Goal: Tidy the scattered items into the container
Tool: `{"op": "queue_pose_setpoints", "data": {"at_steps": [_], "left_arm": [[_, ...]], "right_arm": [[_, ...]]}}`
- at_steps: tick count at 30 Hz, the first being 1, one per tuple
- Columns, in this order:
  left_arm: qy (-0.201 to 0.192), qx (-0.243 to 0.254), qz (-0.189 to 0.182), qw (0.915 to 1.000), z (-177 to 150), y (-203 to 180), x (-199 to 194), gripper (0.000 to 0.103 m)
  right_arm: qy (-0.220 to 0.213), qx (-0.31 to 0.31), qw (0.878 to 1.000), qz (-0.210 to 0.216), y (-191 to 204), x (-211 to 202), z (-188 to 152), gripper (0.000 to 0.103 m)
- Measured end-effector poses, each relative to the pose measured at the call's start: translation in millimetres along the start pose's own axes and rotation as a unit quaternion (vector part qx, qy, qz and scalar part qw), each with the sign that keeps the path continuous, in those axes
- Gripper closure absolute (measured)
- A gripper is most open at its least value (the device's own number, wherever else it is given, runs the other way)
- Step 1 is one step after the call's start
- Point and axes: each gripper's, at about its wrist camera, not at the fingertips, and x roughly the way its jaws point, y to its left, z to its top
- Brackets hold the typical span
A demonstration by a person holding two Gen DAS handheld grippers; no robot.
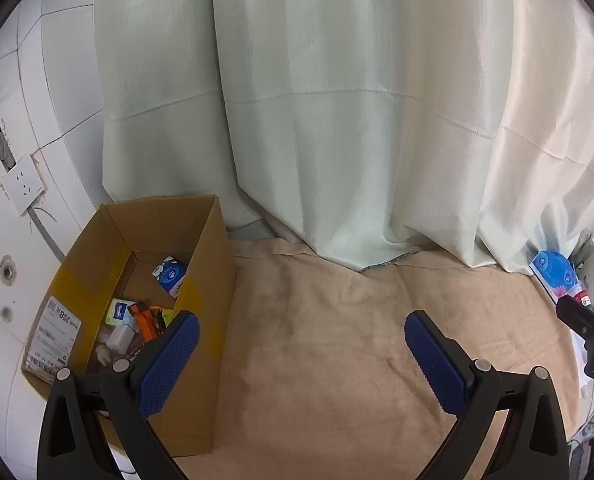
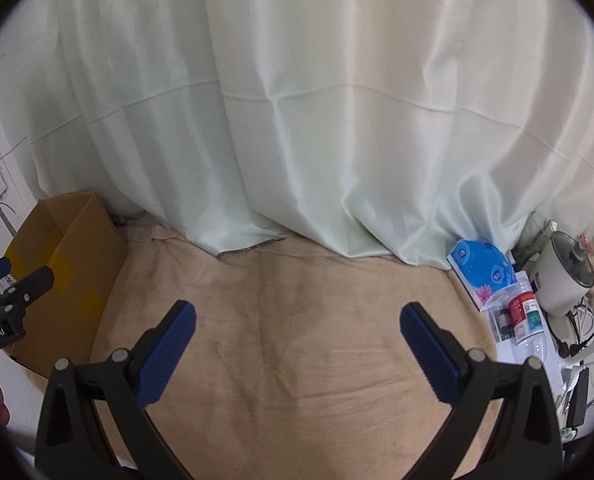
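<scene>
We hold the left tool [image 1: 301,344] with its blue pads spread wide and nothing between them, hovering over the tan cloth [image 1: 337,340] just right of the cardboard box [image 1: 201,320]. The right tool [image 2: 297,336] is likewise wide open and empty, pointed at the bare middle of the cloth, with the box far off to its left. The box stands at the left end of the cloth, against the tiled wall [image 1: 25,80], its top open so things can be dropped straight in. Inside it we see a blue-and-white tissue pack [image 1: 170,274], a yellow packet [image 1: 120,312], something orange [image 1: 145,322] and other small things we cannot name. The cloth between the two tools carries nothing loose, so we judge the gathering nearly or fully done. At the far right, under the hem of the pale curtain [image 2: 297,100], a blue tissue package [image 2: 483,270] and a plastic bottle with a red label [image 2: 523,312] lie at the edge of the cloth, beside a white cooker [image 2: 565,280] and cables. Whether those count as scattered items we cannot tell; if they do, the right tool is nearer to them.
</scene>
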Motion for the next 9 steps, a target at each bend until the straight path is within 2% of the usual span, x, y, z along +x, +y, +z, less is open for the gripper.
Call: {"op": "queue_pose_setpoints", "data": {"at_steps": [9], "left_arm": [[0.004,-0.005,-0.021,0.9998,-1.3,-0.1,-0.4,0.0]], "right_arm": [[0.013,0.009,1.0,-0.002,-0.9,3.3,-4.5,0.0]]}}
